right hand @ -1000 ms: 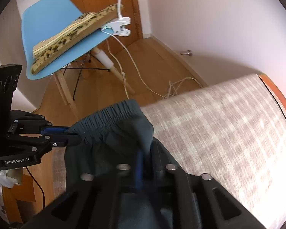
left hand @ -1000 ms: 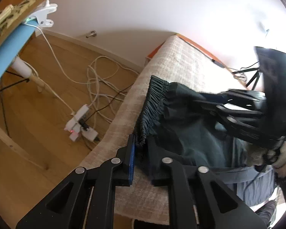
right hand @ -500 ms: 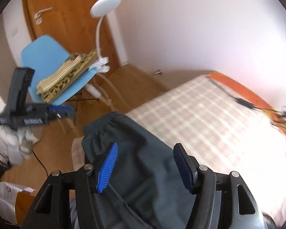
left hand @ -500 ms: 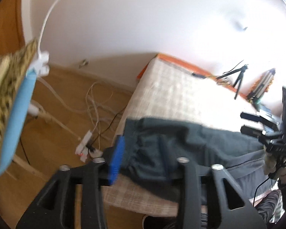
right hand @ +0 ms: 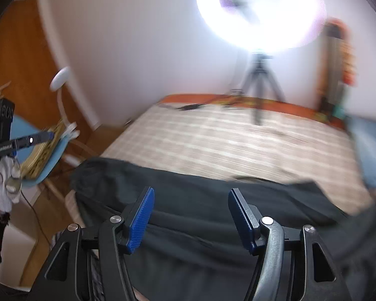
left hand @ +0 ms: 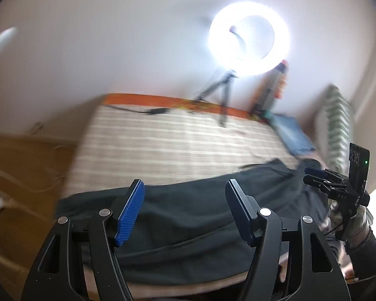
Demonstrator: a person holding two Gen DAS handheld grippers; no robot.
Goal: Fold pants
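Both pairs of fingers stand wide and hold nothing: the left gripper and the right gripper hang just above the dark pants, which lie spread lengthwise along the near edge of the bed. The cloth looks soft, light and limp, likely to sag and crease; best pinched at the waistband on the left and at the leg ends on the right.

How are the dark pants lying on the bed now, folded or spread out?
Spread out. The dark pants lie long and flat across the near edge of the bed. Whether any layer is doubled, I cannot tell.
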